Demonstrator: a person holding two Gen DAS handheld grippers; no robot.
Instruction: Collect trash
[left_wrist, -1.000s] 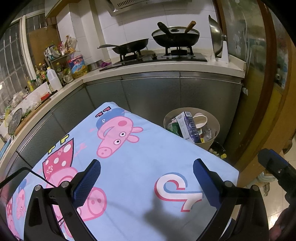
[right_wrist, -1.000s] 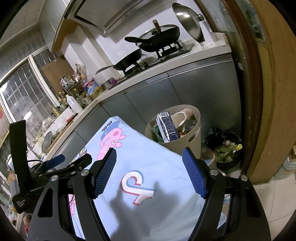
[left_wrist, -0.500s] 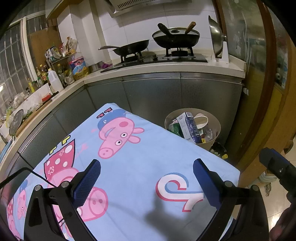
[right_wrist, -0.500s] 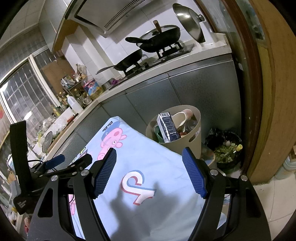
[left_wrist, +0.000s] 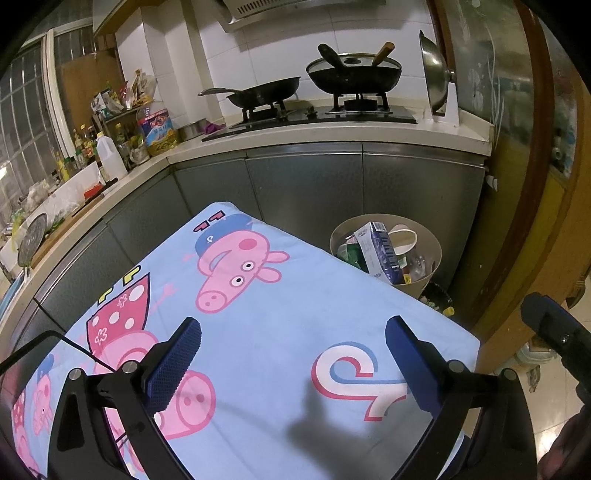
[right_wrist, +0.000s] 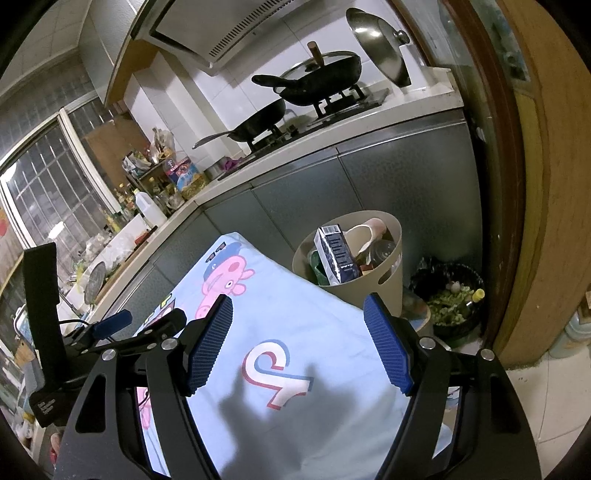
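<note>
No shift since prior frames: both claws wide open, empty, angled down over cartoon cloth.

Bare blue cloth ahead, full trash bin and grey cabinets beyond.

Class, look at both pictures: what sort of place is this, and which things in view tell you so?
A home kitchen, most likely. A gas stove carries a frying pan and a lidded wok, a range hood hangs above, and a beige trash bin full of packaging stands by the cabinets.
</note>
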